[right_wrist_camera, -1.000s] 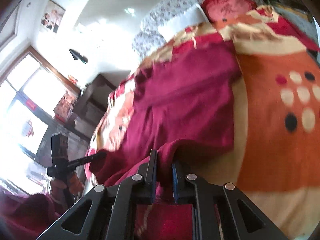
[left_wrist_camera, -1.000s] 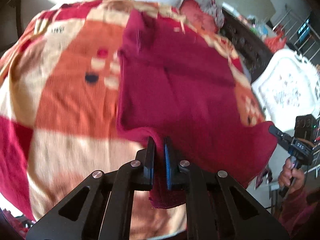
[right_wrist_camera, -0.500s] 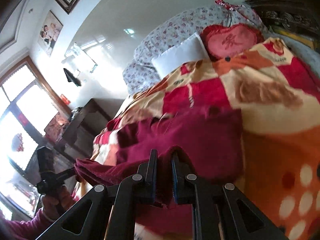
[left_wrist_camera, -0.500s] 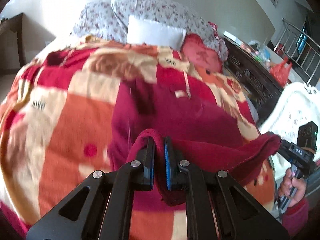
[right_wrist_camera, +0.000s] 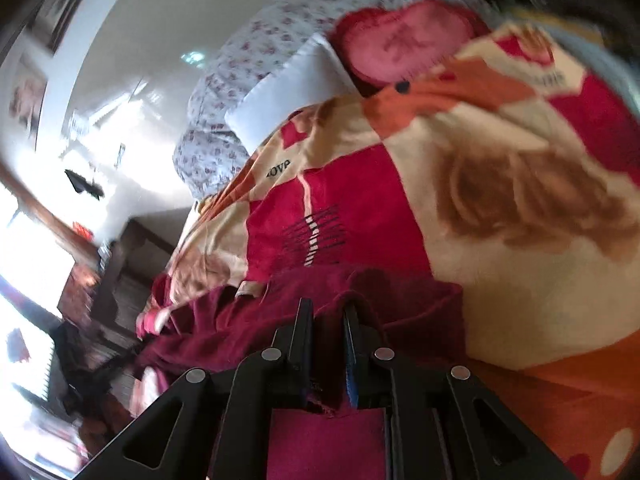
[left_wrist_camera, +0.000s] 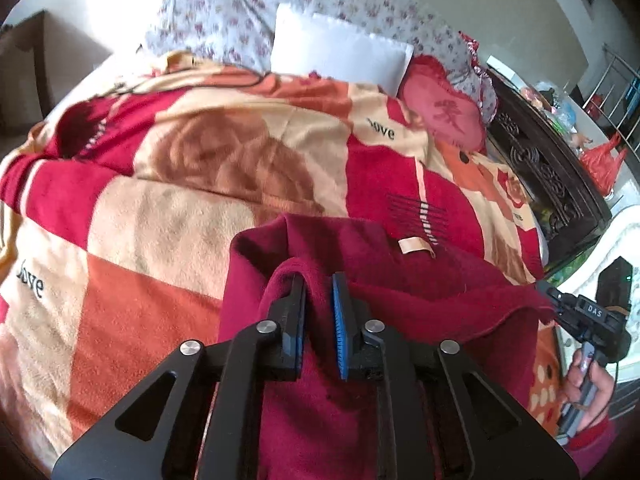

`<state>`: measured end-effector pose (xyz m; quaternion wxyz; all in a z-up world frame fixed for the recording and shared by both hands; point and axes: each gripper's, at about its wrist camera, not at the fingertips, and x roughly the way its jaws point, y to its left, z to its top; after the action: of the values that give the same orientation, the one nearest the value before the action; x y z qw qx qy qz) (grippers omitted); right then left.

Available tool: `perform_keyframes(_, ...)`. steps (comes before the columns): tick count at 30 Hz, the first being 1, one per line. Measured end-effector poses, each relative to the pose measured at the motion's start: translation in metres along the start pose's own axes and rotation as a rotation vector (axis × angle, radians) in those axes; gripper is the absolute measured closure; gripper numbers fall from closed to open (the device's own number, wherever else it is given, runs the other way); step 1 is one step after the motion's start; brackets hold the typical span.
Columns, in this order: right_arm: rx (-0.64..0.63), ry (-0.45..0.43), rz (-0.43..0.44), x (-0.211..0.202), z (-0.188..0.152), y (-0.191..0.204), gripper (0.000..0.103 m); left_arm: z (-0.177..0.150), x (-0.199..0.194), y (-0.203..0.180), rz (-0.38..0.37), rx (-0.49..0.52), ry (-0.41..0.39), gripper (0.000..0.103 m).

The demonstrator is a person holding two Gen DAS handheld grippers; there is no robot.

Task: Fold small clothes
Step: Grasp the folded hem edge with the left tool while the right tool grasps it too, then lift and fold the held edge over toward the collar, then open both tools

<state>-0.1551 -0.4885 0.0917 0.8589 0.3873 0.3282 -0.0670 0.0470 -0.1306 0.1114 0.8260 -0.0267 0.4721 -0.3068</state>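
Both claws point forward and downward over the bed (left_wrist_camera: 168,216). The left claw (left_wrist_camera: 319,280) is clamped on a fold of the maroon garment (left_wrist_camera: 420,292); its jaws have just been easing apart a little, cloth between them. The right claw (right_wrist_camera: 328,306) is likewise pinched shut on the garment's edge, and the person's hand (left_wrist_camera: 588,380) grips its handle at the bedside. The garment stretches between the two claws, doubled over itself on the patterned blanket (right_wrist_camera: 500,152), a pale label (left_wrist_camera: 416,246) showing just beyond the left claw.

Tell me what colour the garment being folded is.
Dark red, a maroon; the garment shows best in the left wrist view.
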Motion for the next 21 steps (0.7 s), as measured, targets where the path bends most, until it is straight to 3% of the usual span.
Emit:
perform_keyframes(2,0.031,-0.042,0.02,-0.011,0.003,-0.004,0.079,0.003,-0.005,0.001,-0.022,0.001,0.005,0.086)
perform_keyframes(3,0.038,-0.082,0.017,-0.02,0.004,-0.005,0.073,0.005,-0.009,0.002,-0.034,0.005,0.003,0.078)
perform_keyframes(4,0.05,-0.127,0.019,-0.03,0.005,-0.006,0.061,0.007,-0.013,0.002,-0.023,0.008,-0.016,0.056)
perform_keyframes(6,0.064,-0.178,0.041,-0.044,0.007,-0.004,0.058,0.011,-0.025,0.004,0.01,0.0,-0.088,0.031)
perform_keyframes(7,0.054,-0.18,0.051,-0.048,0.007,0.0,0.058,0.013,-0.034,0.007,0.0,-0.02,-0.143,0.027)
perform_keyframes(11,-0.094,-0.161,0.059,-0.047,-0.004,0.033,0.058,0.017,-0.039,0.006,-0.03,-0.04,-0.149,0.026)
perform_keyframes(15,-0.236,-0.087,-0.009,-0.012,-0.015,0.062,0.058,0.012,-0.022,-0.006,-0.011,-0.005,-0.13,0.026)
perform_keyframes(21,-0.272,-0.026,-0.134,0.052,-0.013,0.057,0.058,0.013,0.032,-0.006,0.112,-0.016,-0.086,0.026)
